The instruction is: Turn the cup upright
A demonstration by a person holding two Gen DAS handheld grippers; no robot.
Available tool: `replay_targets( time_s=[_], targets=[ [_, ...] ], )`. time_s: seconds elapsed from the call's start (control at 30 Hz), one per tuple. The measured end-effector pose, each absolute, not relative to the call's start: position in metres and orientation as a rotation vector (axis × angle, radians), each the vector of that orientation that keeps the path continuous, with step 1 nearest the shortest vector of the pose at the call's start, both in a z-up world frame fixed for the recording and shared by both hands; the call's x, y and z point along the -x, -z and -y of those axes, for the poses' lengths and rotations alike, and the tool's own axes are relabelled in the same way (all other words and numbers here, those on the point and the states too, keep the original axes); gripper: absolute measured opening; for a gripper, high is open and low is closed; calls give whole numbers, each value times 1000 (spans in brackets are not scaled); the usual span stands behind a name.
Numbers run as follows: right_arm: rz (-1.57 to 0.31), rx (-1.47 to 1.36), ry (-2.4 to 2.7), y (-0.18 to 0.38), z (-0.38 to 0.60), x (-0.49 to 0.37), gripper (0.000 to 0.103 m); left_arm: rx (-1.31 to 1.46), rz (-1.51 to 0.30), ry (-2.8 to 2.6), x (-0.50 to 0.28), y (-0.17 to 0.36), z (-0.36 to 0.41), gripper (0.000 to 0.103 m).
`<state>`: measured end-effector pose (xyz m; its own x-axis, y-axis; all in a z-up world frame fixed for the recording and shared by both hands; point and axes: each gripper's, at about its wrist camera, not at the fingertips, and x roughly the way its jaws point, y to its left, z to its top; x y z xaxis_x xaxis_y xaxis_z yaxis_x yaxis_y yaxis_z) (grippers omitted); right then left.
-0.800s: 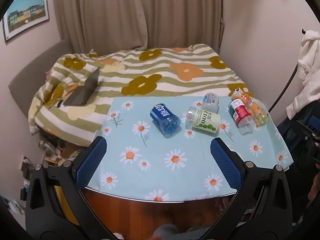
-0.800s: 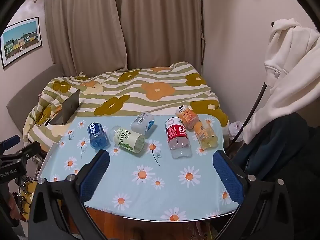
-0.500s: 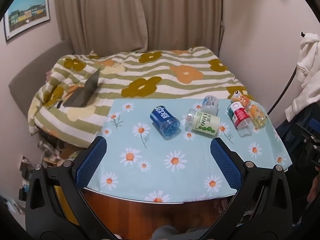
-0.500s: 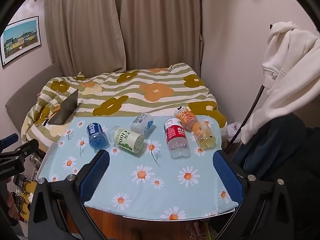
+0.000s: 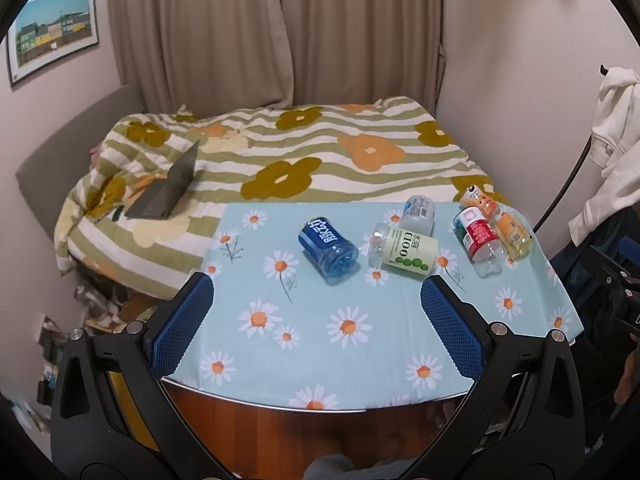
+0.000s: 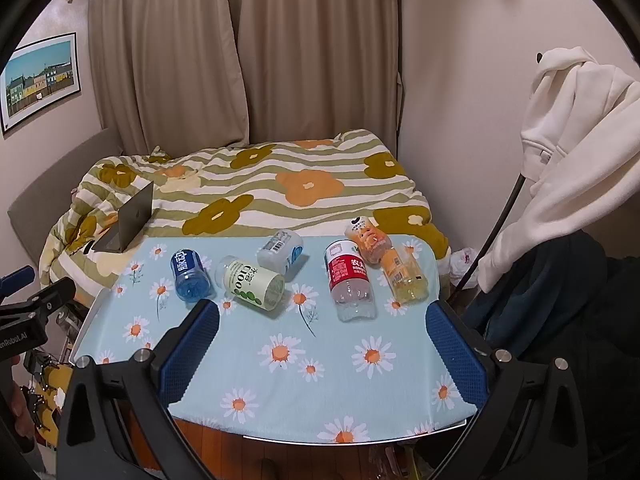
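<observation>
Both grippers held spread above the near edge of a table (image 5: 360, 360), grasping nothing.
Six bottles lie on their sides across the far half of the daisy cloth: from left, blue bottle (image 5: 327, 249), green bottle (image 5: 404, 249), white bottle (image 5: 418, 214), red bottle (image 6: 349, 280) and two orange bottles (image 6: 400, 264); left gripper (image 5: 316, 320) and right gripper (image 6: 322, 344) hover well apart from them.

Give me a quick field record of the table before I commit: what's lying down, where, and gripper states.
surface: table with daisy cloth
lying on side: blue bottle, green-label bottle, white bottle, red-label bottle, two orange bottles
upright: none
left gripper: open, empty, short of the bottles
right gripper: open, empty, short of the bottles
behind table: bed with laptop
</observation>
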<state>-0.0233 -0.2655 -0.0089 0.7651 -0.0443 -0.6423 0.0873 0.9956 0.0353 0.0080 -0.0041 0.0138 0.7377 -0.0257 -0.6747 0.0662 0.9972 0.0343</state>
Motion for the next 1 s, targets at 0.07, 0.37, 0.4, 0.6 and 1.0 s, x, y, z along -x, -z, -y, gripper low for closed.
replay_targets(
  time_s=[0.07, 0.37, 0.4, 0.6, 1.0],
  targets=[
    [-698, -67, 71, 6, 267, 21, 103, -61, -739, 51, -11, -15, 5, 103],
    [-694, -65, 72, 8, 264, 23, 103, -56, -733, 49, -6, -12, 4, 103],
    [-692, -64, 72, 9, 264, 23, 103, -55, -734, 50, -7, -13, 4, 103],
    [-693, -62, 73, 9, 263, 21, 103, -48, -742, 57, -11, -12, 3, 103],
    [-692, -68, 66, 11, 262, 20, 103, -47, -746, 53, -17, -1, 1, 103]
  ],
)
